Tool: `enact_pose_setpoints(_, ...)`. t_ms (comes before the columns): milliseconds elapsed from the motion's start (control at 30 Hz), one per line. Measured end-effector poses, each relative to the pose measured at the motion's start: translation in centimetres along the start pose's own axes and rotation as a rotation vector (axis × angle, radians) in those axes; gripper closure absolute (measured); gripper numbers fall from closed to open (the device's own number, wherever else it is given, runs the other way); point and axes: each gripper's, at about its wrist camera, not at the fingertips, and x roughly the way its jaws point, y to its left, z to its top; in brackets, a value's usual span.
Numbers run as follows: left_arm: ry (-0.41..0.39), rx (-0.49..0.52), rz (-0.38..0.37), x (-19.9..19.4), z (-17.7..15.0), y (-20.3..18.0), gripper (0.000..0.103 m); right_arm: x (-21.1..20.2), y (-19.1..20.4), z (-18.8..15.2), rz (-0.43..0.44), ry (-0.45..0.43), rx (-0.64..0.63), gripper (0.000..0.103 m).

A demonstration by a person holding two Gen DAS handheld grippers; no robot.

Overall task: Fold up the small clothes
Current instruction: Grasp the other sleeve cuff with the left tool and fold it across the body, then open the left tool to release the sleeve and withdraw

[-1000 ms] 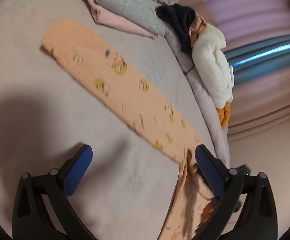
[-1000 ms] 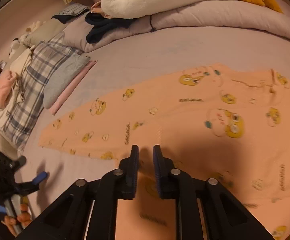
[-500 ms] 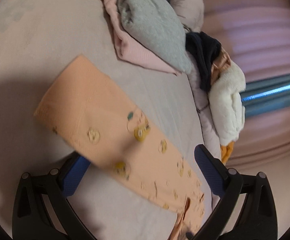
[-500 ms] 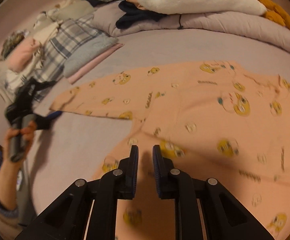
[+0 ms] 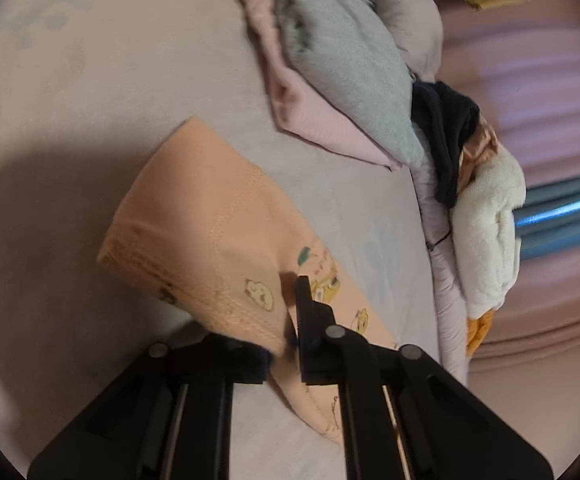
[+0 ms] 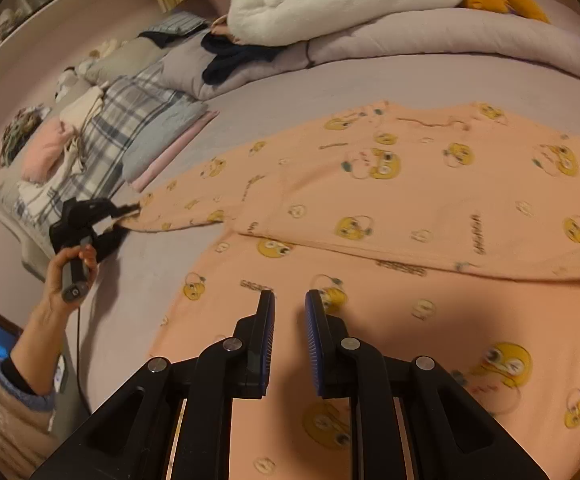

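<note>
Through my left wrist camera, my left gripper [image 5: 290, 312] is clamped tight on the cuff end of the long sleeve of the peach cotton top printed with yellow cartoon chicks [image 5: 218, 240]; the cuff drapes over the left finger and is lifted off the pale lilac bedsheet [image 5: 110, 80]. Behind it sit a folded grey and pink pile [image 5: 330, 64] and a white plush goose [image 5: 486, 232]. The sleeve's long axis runs from my jaws down and to the right, back toward the body of the top.

Through my right wrist camera, my right gripper [image 6: 290, 312] hovers above the peach top [image 6: 430, 208], which lies spread flat on the sheet [image 6: 290, 92]. Its fingers stand a narrow gap apart with nothing between them. The sleeve points left toward my left hand [image 6: 66, 276]; the body lies across the view.

To fold well, I judge I should carry the cuff low across the chest, keeping the sleeve taut and straight, while the right pins the shoulder line.
</note>
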Motion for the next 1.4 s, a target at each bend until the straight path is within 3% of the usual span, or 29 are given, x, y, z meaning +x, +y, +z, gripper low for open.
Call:
enact_pose_setpoints(167, -0.043, 0.209, -0.004, -1.7, -2.5, -5.6, 0.100, -1.3, -1.7, -0.4, -0.009, -0.026, 0.043, 0.085)
enact_pose_setpoints(400, -0.007, 0.590, -0.080, -1.6, -11.6, -17.4, 0.099, -2.6, -3.5, -1.1, 0.020, -0.061, 0.128, 0.085)
enact_pose_setpoints(600, 0.105, 0.845, -0.127, 2.2, -22.4, -24.2, 0.099, -4.8, -5.4, -2.0, 0.029, -0.112, 0.189, 0.085)
enact_pose_setpoints(733, 0.209, 0.998, -0.123, 5.3, -29.9, -25.9, 0.097, -6.3, -7.0, -2.8, 0.003, -0.140, 0.231, 0.085)
enact_pose_setpoints(800, 0.268, 1.056, -0.087, 7.3, -33.0, -26.0, 0.090, -7.1, -8.0, -3.0, -0.024, -0.153, 0.258, 0.085)
enact_pose_setpoints(867, 0.315, 1.135, -0.015, 9.6, -36.2, -25.3, 0.074, -7.7, -8.8, -3.2, -0.054, -0.159, 0.277, 0.085)
enact_pose_setpoints(933, 0.391, 1.150, 0.016, 11.3, -37.3, -24.5, 0.036, -8.0, -9.5, -3.4, -0.068, -0.158, 0.289, 0.085)
enact_pose_setpoints(1100, 0.465, 1.172, -0.040, 9.9, -37.5, -22.2, 0.013, -8.3, -10.3, -3.8, -0.079, -0.144, 0.296, 0.085)
enact_pose_setpoints(1267, 0.529, 1.113, -0.080, 6.8, -35.7, -18.6, 0.010, -7.8, -9.3, -3.3, -0.057, -0.135, 0.271, 0.084)
enact_pose_setpoints(1400, 0.521, 1.043, -0.093, 3.7, -32.6, -14.6, 0.010, -6.4, -6.5, -2.0, -0.045, -0.104, 0.144, 0.084)
